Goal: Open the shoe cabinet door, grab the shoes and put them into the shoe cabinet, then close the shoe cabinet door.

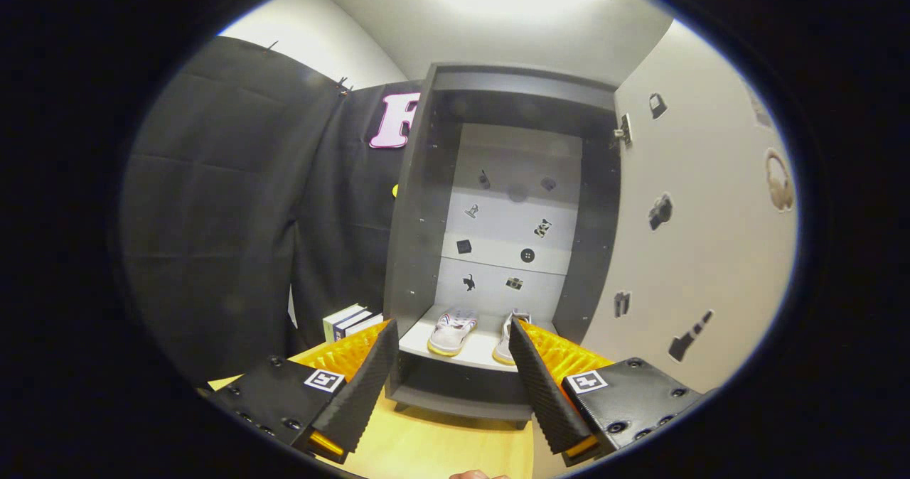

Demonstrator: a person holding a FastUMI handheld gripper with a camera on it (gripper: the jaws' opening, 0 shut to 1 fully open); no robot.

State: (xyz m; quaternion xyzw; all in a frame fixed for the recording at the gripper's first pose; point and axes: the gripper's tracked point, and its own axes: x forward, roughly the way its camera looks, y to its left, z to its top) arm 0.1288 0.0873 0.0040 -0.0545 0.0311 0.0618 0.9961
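1. Now the tongs [449, 386] stand wide apart and hold nothing; the gap between the two fingers is free.
2. Beyond the tongs the shoe cabinet [498, 202] stands on the desk [434, 443], and its door [704, 237] is swung fully open, on the right side of the tongs.
3. Both shoes sit already on the lower shelf [469, 354] inside the cabinet: the left shoe [452, 331] just ahead of the gap, and the right shoe [506, 337] partly hidden behind the right finger.
4. So, in my judgement, the part that remains is the closing, and the door is the thing to handle.
5. The door looks like a stiff, flat board, smooth on its face, with small stickers on it. It should be light to swing on its hinge [624, 132], but the smooth face may let a finger slide.
6. I would take it near the free edge, far from the hinge, or push on the face with one finger; there the least force is needed.
7. Some books [350, 320] stand left of the cabinet, away from the door's path.
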